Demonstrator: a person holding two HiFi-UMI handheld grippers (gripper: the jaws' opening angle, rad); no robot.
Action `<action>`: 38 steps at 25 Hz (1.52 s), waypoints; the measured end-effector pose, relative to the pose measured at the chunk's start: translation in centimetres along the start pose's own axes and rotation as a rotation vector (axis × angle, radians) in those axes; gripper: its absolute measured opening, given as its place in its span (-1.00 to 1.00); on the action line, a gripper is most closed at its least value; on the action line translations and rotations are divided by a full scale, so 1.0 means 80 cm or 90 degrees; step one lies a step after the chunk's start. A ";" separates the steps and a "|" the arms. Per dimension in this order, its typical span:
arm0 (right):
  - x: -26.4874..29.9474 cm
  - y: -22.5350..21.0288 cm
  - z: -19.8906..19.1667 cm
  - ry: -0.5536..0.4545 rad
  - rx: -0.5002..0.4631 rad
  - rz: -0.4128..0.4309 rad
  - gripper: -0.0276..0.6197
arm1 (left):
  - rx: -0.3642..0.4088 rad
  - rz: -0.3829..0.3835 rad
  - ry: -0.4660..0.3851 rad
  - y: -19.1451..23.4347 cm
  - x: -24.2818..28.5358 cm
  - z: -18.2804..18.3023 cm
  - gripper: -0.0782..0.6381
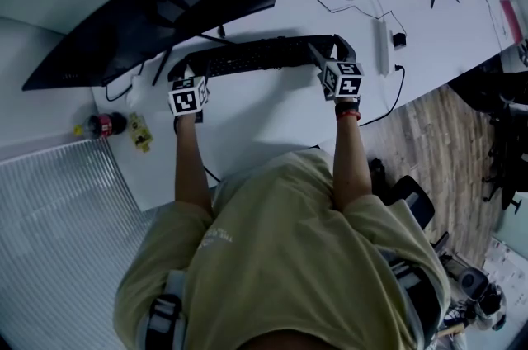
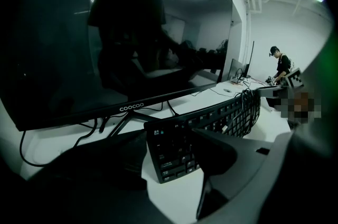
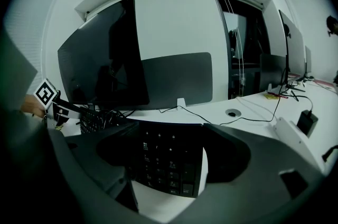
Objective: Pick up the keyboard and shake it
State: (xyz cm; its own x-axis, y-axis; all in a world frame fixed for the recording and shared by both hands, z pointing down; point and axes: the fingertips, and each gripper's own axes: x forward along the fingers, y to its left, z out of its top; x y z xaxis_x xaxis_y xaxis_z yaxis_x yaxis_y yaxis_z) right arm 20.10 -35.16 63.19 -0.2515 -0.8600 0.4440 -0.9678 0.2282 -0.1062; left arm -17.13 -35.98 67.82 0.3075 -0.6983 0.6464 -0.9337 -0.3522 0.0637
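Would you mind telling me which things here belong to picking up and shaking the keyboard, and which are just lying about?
Job: long black keyboard; left gripper and right gripper, one at each end of it.
Lying about: wide black monitor; white power strip; small yellow packet; small red-and-black object.

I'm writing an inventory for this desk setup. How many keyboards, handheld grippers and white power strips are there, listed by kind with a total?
keyboard: 1
grippers: 2 (left gripper, right gripper)
power strip: 1
Total: 4
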 end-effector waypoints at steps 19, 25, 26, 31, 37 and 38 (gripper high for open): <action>-0.038 0.009 -0.025 0.022 -0.032 -0.026 0.28 | 0.025 0.026 -0.036 -0.018 -0.041 -0.011 -0.07; -0.053 0.014 -0.036 0.020 -0.028 -0.036 0.28 | 0.031 0.036 -0.046 -0.023 -0.058 -0.018 -0.10; -0.056 0.015 -0.036 0.020 -0.028 -0.040 0.28 | 0.030 0.037 -0.047 -0.024 -0.060 -0.020 -0.11; -0.063 0.016 -0.037 0.019 -0.023 -0.067 0.28 | 0.036 0.066 -0.046 -0.027 -0.066 -0.030 -0.12; -0.079 0.022 -0.049 0.032 -0.013 -0.079 0.28 | 0.018 0.060 -0.029 -0.039 -0.076 -0.044 -0.12; -0.081 0.023 -0.050 0.032 -0.012 -0.077 0.28 | 0.018 0.062 -0.028 -0.038 -0.078 -0.046 -0.12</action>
State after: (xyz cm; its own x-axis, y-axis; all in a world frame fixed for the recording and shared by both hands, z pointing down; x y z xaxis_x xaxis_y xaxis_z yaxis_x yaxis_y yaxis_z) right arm 19.98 -27.36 63.67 -0.1311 -0.8582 0.4964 -0.9906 0.1328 -0.0321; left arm -16.86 -28.25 66.37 0.2234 -0.7562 0.6150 -0.9543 -0.2981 -0.0198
